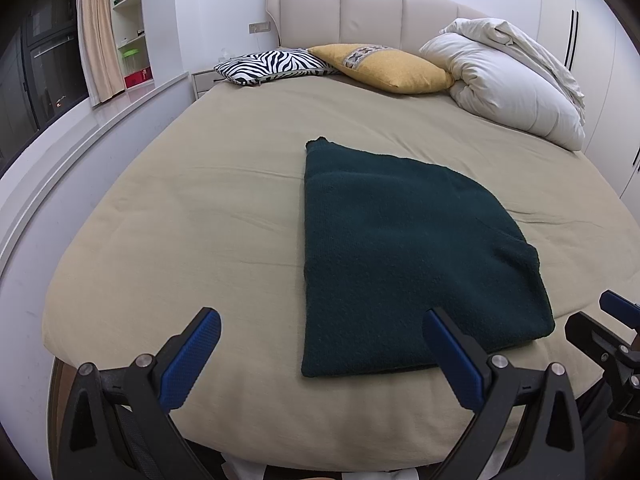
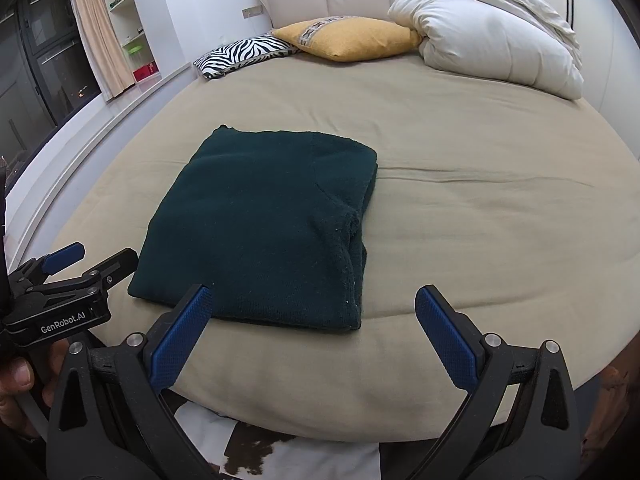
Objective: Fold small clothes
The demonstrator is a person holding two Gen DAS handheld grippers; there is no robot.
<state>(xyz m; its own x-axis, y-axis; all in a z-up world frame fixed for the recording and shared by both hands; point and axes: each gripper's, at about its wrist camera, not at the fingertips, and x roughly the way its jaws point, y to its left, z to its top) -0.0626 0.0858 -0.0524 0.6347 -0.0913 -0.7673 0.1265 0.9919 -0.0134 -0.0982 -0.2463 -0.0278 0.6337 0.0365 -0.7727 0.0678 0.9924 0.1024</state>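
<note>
A dark green knit garment (image 1: 404, 256) lies folded into a rough rectangle on the beige bed sheet (image 1: 200, 208), near the bed's front edge. In the right wrist view the same garment (image 2: 264, 224) sits left of centre, its layered fold edges on the right side. My left gripper (image 1: 322, 320) is open at the garment's near left corner, holding nothing. My right gripper (image 2: 314, 300) is open too, just in front of the garment's near edge, empty. The left gripper (image 2: 86, 256) also shows at the left of the right wrist view, in a person's hand (image 2: 16, 376).
At the head of the bed lie a zebra-print pillow (image 1: 272, 65), a yellow pillow (image 1: 384, 67) and a bundled white duvet (image 1: 508, 76). A padded headboard (image 1: 360, 12) stands behind. A window ledge (image 1: 92, 128) runs along the left, with shelves and a curtain beyond.
</note>
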